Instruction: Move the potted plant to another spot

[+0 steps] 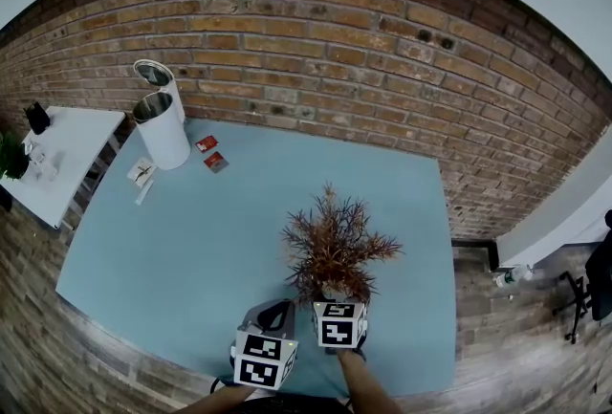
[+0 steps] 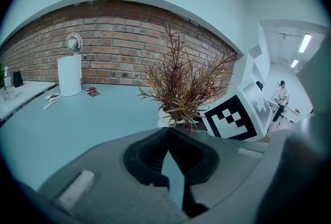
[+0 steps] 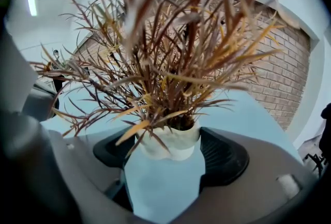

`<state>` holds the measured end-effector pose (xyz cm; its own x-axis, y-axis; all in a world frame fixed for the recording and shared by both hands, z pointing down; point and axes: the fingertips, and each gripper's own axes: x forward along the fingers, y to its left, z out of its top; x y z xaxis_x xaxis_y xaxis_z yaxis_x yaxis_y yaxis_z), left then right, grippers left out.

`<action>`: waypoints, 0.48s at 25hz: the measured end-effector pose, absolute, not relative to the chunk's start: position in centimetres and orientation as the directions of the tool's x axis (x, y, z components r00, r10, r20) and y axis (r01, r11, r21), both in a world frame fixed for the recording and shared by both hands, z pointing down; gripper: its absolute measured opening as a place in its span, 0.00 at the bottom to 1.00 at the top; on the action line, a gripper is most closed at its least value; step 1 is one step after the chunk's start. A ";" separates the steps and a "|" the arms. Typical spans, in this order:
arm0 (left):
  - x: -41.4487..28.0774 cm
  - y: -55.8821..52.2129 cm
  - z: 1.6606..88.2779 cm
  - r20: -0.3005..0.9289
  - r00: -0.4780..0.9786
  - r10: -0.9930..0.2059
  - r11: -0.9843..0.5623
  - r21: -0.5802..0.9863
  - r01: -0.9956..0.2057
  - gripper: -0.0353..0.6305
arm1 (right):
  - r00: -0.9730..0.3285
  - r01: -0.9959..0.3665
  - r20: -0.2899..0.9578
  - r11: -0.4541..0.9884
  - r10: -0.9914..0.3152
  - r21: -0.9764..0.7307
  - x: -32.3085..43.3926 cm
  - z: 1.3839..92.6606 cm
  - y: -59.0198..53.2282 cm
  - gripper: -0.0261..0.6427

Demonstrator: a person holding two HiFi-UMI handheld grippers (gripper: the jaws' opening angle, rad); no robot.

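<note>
The potted plant (image 1: 334,245) has dry reddish-brown leaves in a small white pot (image 3: 170,144). It stands on the light-blue mat (image 1: 182,250), near the mat's front edge. My right gripper (image 1: 337,302) is open, and its jaws reach around the pot from the near side. A dark pad (image 3: 223,158) sits on each side of the pot with a thin gap showing, and the leaves fill the upper part of that view. My left gripper (image 1: 272,316) hovers just left of the plant. It (image 2: 166,134) is shut and holds nothing.
A white cylindrical bin (image 1: 162,129) with its lid raised stands at the mat's far left, with red cards (image 1: 211,153) and papers (image 1: 142,174) beside it. A white table (image 1: 59,162) is on the left. A brick wall (image 1: 316,49) runs behind. Wood floor (image 1: 507,345) surrounds the mat.
</note>
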<state>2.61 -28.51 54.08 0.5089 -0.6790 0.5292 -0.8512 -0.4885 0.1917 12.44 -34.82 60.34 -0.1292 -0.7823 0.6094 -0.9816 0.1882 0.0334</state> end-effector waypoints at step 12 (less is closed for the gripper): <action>2.8 -29.2 54.3 0.535 0.516 -0.669 -0.500 0.190 -0.845 0.05 | -0.126 -0.982 0.604 0.185 -0.787 0.037 12.6 60.2 -35.9 0.62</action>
